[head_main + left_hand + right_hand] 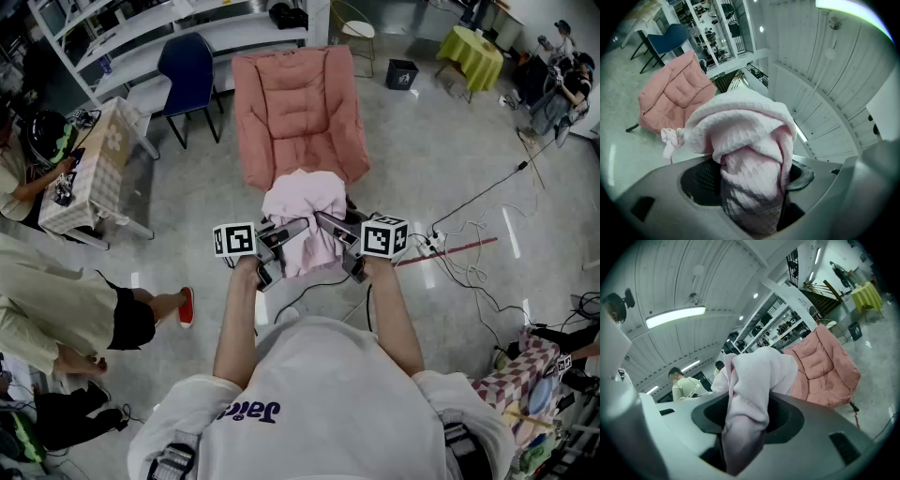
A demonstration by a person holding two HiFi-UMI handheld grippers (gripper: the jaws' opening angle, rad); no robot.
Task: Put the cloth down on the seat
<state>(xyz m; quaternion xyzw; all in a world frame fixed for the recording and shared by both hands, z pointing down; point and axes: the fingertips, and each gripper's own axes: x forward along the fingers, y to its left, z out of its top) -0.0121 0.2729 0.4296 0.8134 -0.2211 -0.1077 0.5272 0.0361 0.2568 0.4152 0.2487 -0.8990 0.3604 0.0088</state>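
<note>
pink cloth held off the floor by both grippers, short of the seat

the cloth (302,211), pale pink with a waffle weave, is bunched between the two grippers and carried clear of the floor (441,150). left gripper (284,236): jaws clamped on a thick wad of the cloth, which fills the gap between them. right gripper (334,229): jaws clamped on a narrower fold of the same cloth, with the rest draping over the top. the seat (295,103), a pink padded chair, stands beyond the cloth. in the head view the cloth overlaps the seat's front edge, but both gripper views show the seat apart from it and bare. a blue chair (190,67) stands just beside the seat's left edge. cables (473,258) lie on the floor to the right.
</note>
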